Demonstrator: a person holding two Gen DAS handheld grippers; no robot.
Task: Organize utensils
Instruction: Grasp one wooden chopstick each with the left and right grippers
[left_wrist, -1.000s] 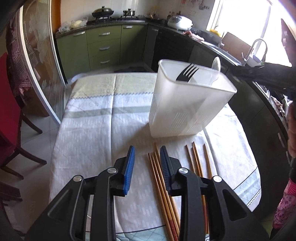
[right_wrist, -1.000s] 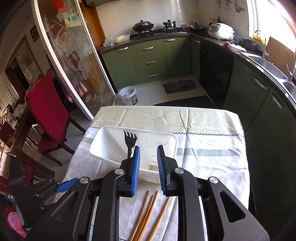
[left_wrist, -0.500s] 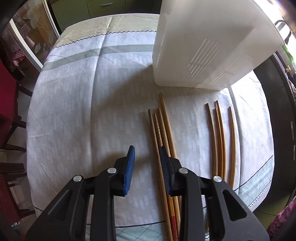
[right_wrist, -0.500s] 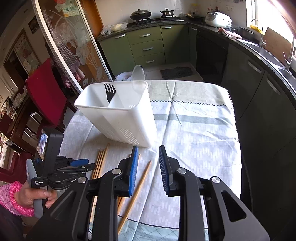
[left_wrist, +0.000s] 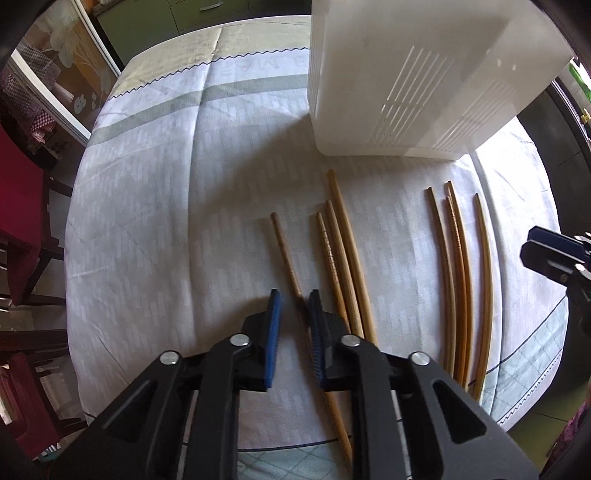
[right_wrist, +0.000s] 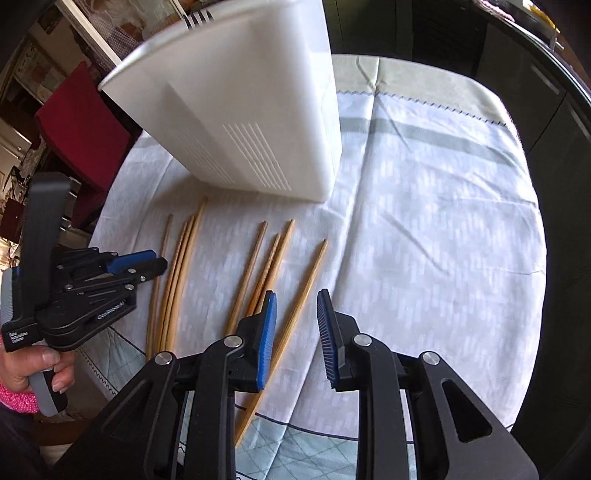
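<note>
Down over the table (left_wrist: 140, 206), the left wrist view shows the left gripper (left_wrist: 293, 306) with its jaws just pulled in on one chopstick (left_wrist: 282, 247), so the pick-up step is on and next it must lift the stick and drop it in the white bin (left_wrist: 406, 81) just past the sticks. From the right wrist view, the right gripper (right_wrist: 295, 310) hangs apart over another chopstick (right_wrist: 306, 291), not pinching yet, and the bin seems to hold a fork (right_wrist: 197, 16), though only its tips peek out.
</note>
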